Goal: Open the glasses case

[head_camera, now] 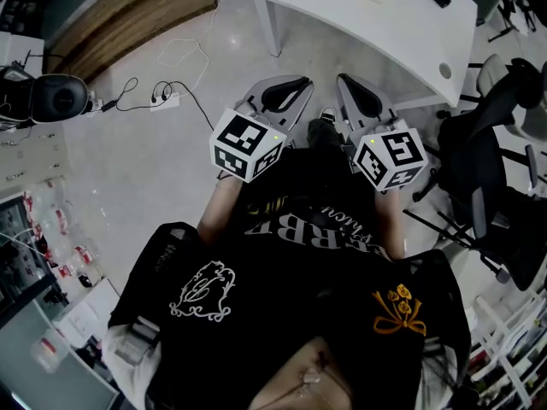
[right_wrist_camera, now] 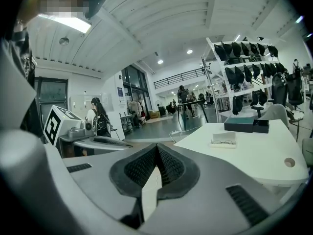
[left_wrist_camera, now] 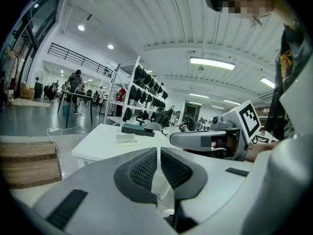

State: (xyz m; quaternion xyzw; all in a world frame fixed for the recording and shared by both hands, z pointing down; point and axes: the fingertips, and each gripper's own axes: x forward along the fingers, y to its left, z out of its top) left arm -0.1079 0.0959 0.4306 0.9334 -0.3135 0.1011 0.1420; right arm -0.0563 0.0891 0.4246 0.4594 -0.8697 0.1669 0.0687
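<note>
The small white glasses case (right_wrist_camera: pixel 224 140), with spectacles lying on it, sits on the white table (right_wrist_camera: pixel 274 155) near a dark box (right_wrist_camera: pixel 247 125), well ahead of both tools. The left gripper (left_wrist_camera: pixel 159 155) and right gripper (right_wrist_camera: pixel 156 153) are held side by side, each closed on nothing. The lettering on the person's black shirt (head_camera: pixel 291 263) is too creased to read.

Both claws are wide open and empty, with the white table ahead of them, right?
Not quite: both are shut. The left claw has pads together in the left gripper view, the right claw in the right gripper view. Both are empty, white table ahead.
</note>
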